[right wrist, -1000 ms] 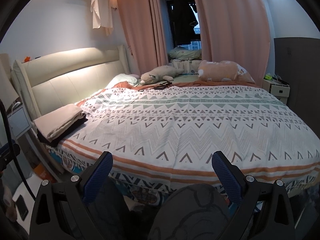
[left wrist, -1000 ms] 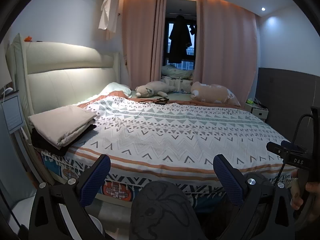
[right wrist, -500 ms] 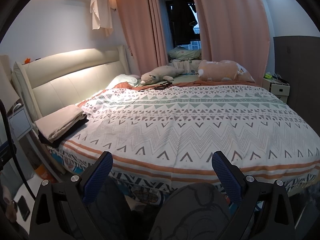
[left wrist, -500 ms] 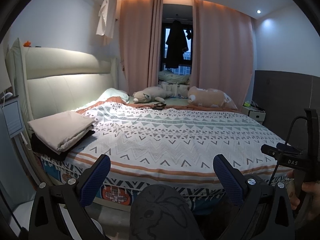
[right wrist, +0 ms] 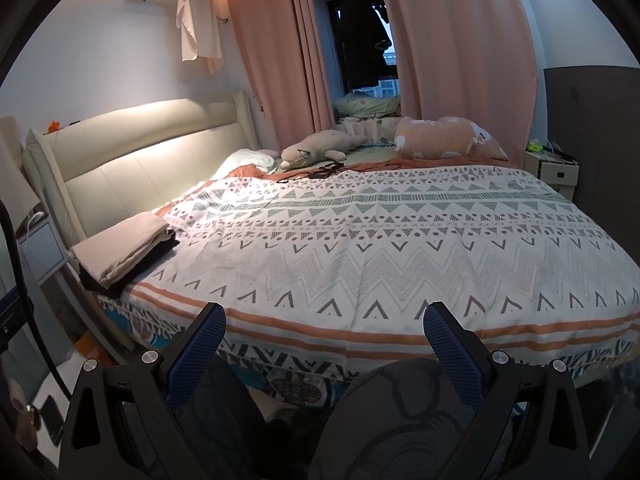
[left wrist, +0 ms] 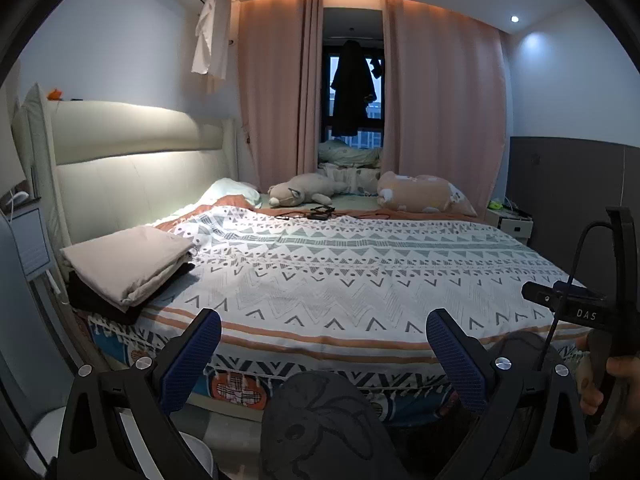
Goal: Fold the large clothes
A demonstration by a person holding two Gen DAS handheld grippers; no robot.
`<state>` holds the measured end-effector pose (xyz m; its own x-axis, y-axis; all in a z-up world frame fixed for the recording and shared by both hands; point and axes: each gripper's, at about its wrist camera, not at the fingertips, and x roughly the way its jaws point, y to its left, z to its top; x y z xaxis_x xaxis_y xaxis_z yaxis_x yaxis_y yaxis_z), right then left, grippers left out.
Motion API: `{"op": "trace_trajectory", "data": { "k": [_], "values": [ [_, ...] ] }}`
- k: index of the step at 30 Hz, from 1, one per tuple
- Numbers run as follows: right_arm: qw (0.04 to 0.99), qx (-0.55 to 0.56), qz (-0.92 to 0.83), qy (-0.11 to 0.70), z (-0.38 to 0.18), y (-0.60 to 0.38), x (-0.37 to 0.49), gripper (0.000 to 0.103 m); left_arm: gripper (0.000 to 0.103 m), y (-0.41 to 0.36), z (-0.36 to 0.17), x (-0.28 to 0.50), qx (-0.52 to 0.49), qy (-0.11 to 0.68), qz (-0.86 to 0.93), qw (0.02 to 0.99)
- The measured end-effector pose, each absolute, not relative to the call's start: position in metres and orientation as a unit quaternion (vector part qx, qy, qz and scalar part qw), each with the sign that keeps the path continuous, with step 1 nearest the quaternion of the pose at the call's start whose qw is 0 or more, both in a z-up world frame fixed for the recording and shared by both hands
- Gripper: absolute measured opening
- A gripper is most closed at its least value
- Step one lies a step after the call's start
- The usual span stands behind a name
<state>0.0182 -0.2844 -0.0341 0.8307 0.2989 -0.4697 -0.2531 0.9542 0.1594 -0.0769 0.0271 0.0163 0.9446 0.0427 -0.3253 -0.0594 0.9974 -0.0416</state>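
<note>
At the bed's near-left corner, the folded beige cloth (left wrist: 128,264) sits squared on a folded black garment (left wrist: 100,300), the pile close to the padded cream headboard (left wrist: 132,184). Over the last second your left view has tilted upward: the ceiling strip and more of the pink curtains (left wrist: 276,92) have come into frame, while the stack and the white quilt with grey chevrons and orange stripes (left wrist: 340,276) have kept their places. Nothing on the bed has been touched, which suggests a finished fold and a pause before the next large garment; no unfolded one shows on the quilt.

Your left tongs (left wrist: 322,350) hover off the bed's near edge, level and pointing toward the window, blue-padded fingers (left wrist: 192,356) wide apart and holding nothing. A dark patterned knee (left wrist: 320,428) sits below them. At the right edge of that view, your hand (left wrist: 600,380) grips the other tool's handle.

Your right tongs (right wrist: 324,350) hang likewise off the near edge, aimed across the quilt's middle, fingers spread and empty. Two plush toys (right wrist: 316,150) lie along the far edge.
</note>
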Motion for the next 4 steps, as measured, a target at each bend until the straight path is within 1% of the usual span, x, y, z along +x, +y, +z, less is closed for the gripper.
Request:
{"op": "trace_trajectory", "data": {
  "k": [4],
  "values": [
    [0.952, 0.053, 0.152, 0.26, -0.035, -0.2845, 0.0274, 0.1, 0.102, 0.0303, 0.0189, -0.0655, -0.032, 0.163, 0.04, 0.985]
  ]
}}
